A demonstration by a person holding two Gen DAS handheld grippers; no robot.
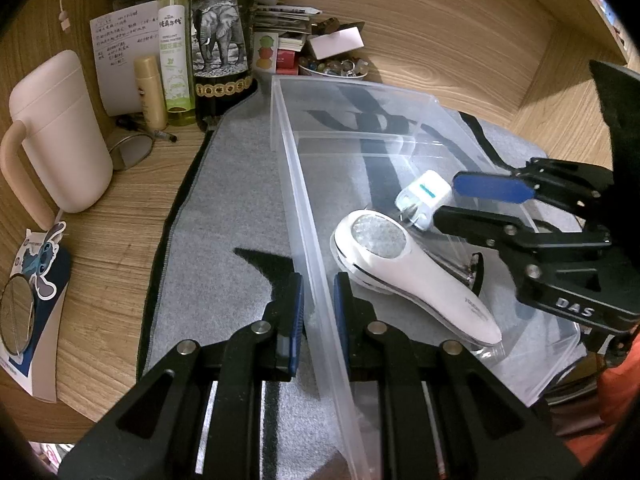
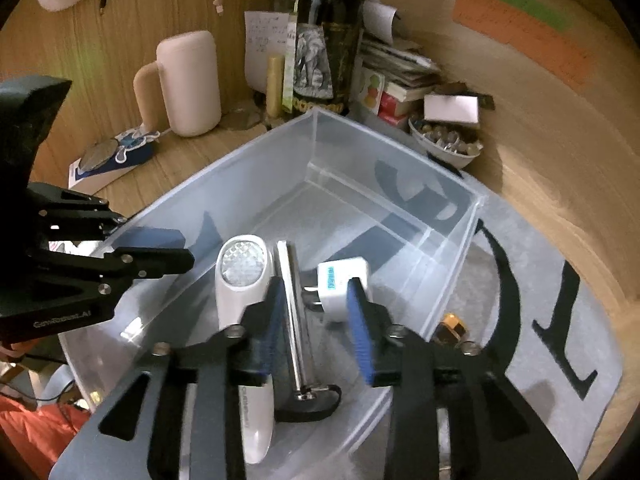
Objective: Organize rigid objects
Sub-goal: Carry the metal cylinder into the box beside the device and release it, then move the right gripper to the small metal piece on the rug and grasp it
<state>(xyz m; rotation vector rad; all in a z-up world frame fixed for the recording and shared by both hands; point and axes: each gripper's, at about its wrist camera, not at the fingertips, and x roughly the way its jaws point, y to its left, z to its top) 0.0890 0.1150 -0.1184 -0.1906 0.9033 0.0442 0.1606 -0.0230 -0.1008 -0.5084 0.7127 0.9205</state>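
Fingers of the left gripper (image 1: 319,304) clamp the near wall of the clear plastic bin (image 1: 304,184), one pad on each side. Beyond them, inside the bin, lie a white handheld device (image 1: 416,272) and a metal tool (image 2: 294,312). The right gripper (image 2: 316,320) stands apart, a white plug adapter (image 2: 340,284) just past its fingertips, touching the right pad.
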